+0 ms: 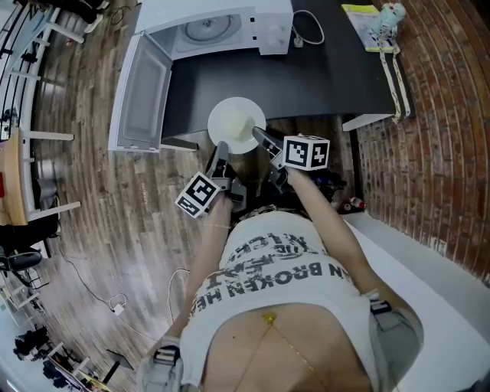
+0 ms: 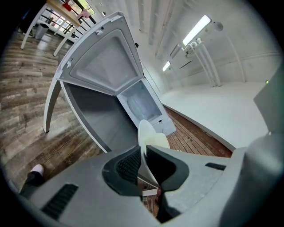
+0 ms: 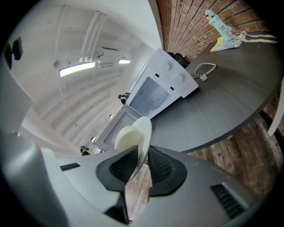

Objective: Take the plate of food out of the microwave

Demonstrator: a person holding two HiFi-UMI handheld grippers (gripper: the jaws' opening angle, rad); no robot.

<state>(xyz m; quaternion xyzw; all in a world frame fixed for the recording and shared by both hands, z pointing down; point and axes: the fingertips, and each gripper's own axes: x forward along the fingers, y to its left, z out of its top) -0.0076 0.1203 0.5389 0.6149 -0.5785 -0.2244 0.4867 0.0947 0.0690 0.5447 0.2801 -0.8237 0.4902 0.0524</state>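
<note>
A round white plate with a pale mound of food on it hangs over the near edge of the dark table, outside the microwave. My left gripper is shut on the plate's near left rim, and my right gripper is shut on its near right rim. In the left gripper view the plate stands edge-on between the black pads. The right gripper view shows the plate and its food clamped the same way. The microwave's door hangs wide open to the left, and its glass turntable is bare.
A cable and plug lie on the table right of the microwave. A small bottle and a yellow sheet rest at the table's far right corner. A brick wall runs along the right. Wooden floor lies to the left.
</note>
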